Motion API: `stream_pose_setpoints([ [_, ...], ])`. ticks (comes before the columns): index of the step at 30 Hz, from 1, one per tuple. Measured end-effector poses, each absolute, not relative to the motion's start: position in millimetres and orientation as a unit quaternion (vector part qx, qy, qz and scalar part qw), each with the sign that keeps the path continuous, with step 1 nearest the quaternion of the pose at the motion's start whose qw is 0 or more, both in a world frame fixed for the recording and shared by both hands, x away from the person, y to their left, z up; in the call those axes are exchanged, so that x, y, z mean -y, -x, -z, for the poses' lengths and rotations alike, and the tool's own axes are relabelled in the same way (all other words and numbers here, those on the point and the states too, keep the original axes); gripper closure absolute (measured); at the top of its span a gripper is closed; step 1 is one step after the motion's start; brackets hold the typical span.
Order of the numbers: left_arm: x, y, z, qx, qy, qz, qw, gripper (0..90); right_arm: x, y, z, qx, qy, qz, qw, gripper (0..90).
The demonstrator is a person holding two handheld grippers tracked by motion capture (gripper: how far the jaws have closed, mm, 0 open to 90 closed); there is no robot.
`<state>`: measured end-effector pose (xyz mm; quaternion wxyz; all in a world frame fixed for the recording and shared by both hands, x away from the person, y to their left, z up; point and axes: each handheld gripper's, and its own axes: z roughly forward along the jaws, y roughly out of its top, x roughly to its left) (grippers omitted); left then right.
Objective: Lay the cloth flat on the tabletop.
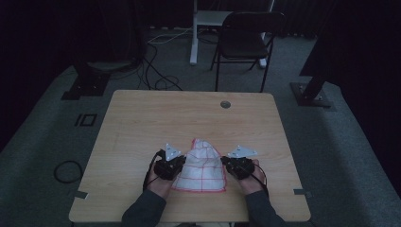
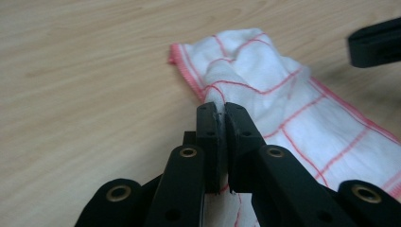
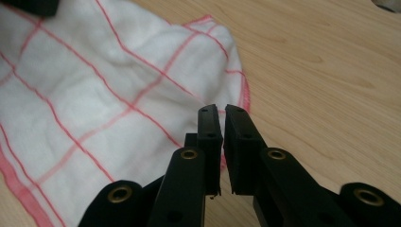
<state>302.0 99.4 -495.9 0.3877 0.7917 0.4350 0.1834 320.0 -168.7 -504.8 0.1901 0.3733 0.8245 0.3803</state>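
Cloth (image 1: 201, 165) between both claws, edges pinched, on table (image 1: 142, 123)

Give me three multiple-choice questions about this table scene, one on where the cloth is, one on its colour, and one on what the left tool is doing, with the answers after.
1. Where does the cloth lie on the table?
A. At the far edge by the round hole
B. Near the person's edge, between the two tools
C. Hanging off the left side

2. What colour are the cloth's grid lines?
A. Blue
B. Green
C. Red

3. How does the left tool stand?
A. Closed on the cloth's edge
B. Wide open above the cloth
C. Closed on bare wood, away from the cloth

Answers:
1 B, the high view shows it between the left tool and the right tool, close to the near edge.
2 C, red lines and a red hem cross the white fabric.
3 A, the left gripper view shows fabric pinched between the jaws.
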Motion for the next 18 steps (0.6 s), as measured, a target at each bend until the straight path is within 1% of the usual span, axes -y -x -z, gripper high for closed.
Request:
stream_pose_setpoints([
  [8,-86.0,-278.7,508.4,-0.395,-0.809,-0.188,0.392,85.9,152.9,-318.0,502.3,-0.827,-0.359,-0.39,0.187,82.4],
  [12,-78.0,-273.5,513.1,-0.381,-0.819,-0.183,0.389,85.9,143.9,-317.6,500.9,-0.828,-0.351,-0.396,0.186,77.5],
  [18,-65.0,-266.0,521.6,-0.361,-0.833,-0.178,0.38,86.0,132.3,-319.3,499.6,-0.828,-0.349,-0.399,0.184,66.2],
])
